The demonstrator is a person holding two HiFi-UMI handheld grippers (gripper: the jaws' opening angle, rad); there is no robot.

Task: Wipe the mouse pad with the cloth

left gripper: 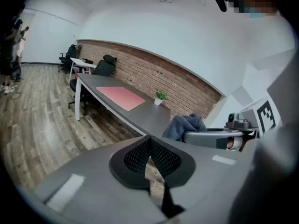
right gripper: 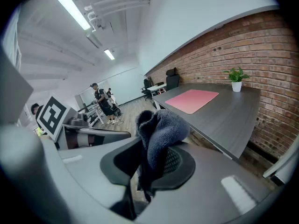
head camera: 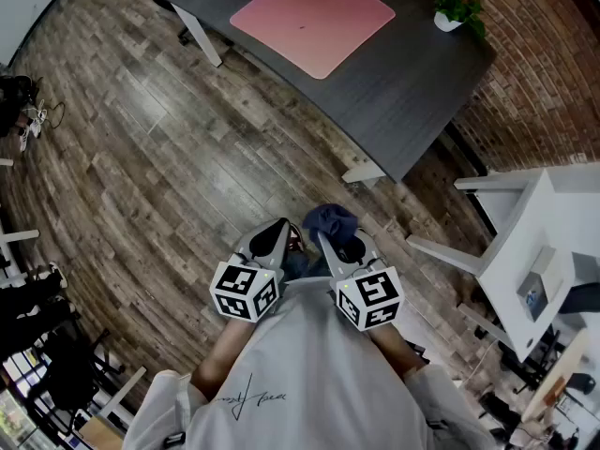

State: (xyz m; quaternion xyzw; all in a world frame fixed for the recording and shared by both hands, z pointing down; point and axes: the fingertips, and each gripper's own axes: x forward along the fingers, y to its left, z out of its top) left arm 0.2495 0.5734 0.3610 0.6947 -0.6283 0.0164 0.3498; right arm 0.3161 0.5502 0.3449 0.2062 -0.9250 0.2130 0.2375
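A soft dark blue cloth (right gripper: pixel 161 129) is held tight between the jaws of the right hand-held gripper (head camera: pixel 326 240). The left hand-held gripper (left gripper: pixel 149 146) is pressed shut with nothing in it. Both are held over the wooden floor (head camera: pixel 169 157). The flat pink mouse pad (head camera: pixel 314 17) is laid on the dark grey tabletop (head camera: pixel 412 92), well apart from the cloth.

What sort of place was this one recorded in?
Most likely an office or shared workspace: a long dark desk carrying a pink mouse pad and a small potted plant stands along a brick wall, with office chairs at its far end.
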